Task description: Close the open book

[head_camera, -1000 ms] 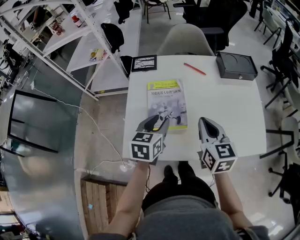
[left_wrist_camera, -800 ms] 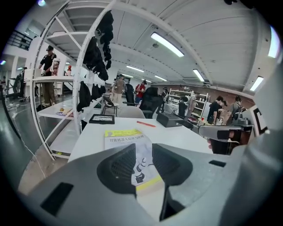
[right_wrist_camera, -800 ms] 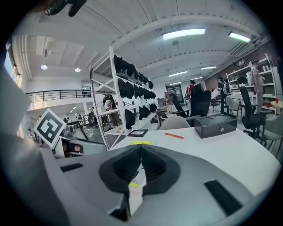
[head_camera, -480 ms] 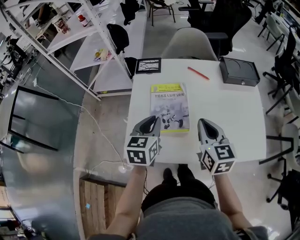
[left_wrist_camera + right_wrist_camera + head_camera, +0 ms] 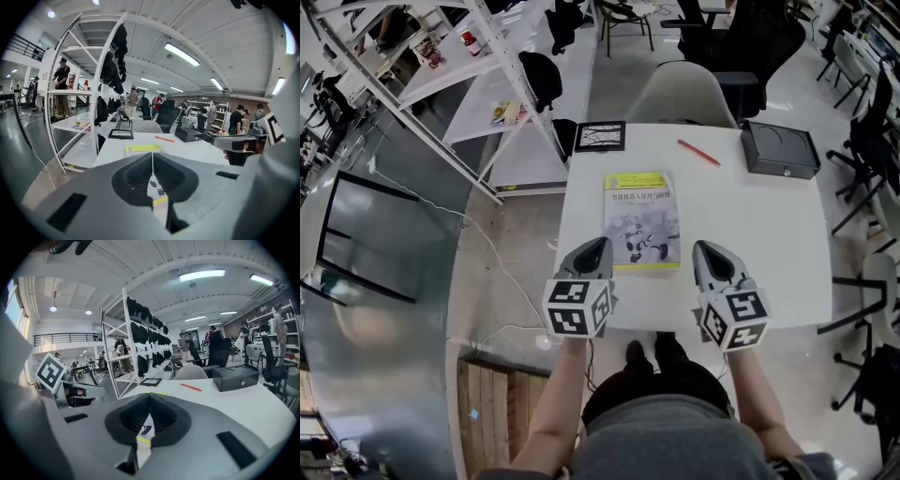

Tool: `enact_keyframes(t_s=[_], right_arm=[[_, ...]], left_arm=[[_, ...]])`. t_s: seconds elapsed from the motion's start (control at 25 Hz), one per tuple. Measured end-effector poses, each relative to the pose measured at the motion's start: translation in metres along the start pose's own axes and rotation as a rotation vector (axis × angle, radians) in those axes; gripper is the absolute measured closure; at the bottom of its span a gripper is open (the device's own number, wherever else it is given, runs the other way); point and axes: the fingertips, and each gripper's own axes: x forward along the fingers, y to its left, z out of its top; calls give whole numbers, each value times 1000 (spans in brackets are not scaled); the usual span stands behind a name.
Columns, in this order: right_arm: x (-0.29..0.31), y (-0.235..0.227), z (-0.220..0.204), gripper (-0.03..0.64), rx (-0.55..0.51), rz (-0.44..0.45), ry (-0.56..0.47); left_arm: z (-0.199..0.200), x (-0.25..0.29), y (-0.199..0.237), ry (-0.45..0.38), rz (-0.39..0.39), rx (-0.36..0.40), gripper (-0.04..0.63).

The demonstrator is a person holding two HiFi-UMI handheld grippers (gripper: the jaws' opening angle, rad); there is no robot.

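While the person stands at the near edge of the white surface [image 5: 750,234], the book [image 5: 641,220] lies closed on it, flat and cover up, with a yellow band across its far end and a picture of a white robot lower down. It sits left of the middle, its long sides running away from the person. The left gripper [image 5: 596,244] is held just off the book's near left corner, close to the edge of the surface. Its fingers are pressed together with nothing between them, and their dark ribbed pads meet in a thin seam in the left gripper view. The right gripper [image 5: 706,247] is held a little way off the book's near right corner, clear of the cover. Its fingers are likewise pressed together and empty. Both grippers point away from the person and tip slightly downward, each with its marker cube nearest the body. Beyond the book a red pen [image 5: 698,152] lies at an angle, and a black box [image 5: 780,150] stands at the far right corner. A black-framed board [image 5: 600,136] lies at the far left corner. A pale chair [image 5: 680,94] is drawn up to the far edge, and a white shelving rack [image 5: 502,56] stands to the left.
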Motion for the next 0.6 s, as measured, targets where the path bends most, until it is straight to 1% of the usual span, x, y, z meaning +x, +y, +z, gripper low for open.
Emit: enact_keyframes(t_s=[0.4,0.6], right_arm=[[3,3,5,614,-39,0,-4],[2,3,6,614,-41,0,-7]], left_arm=[[1,-8,10,-17,19,-28,583],[1,-12,9,-28,18,-22,583]])
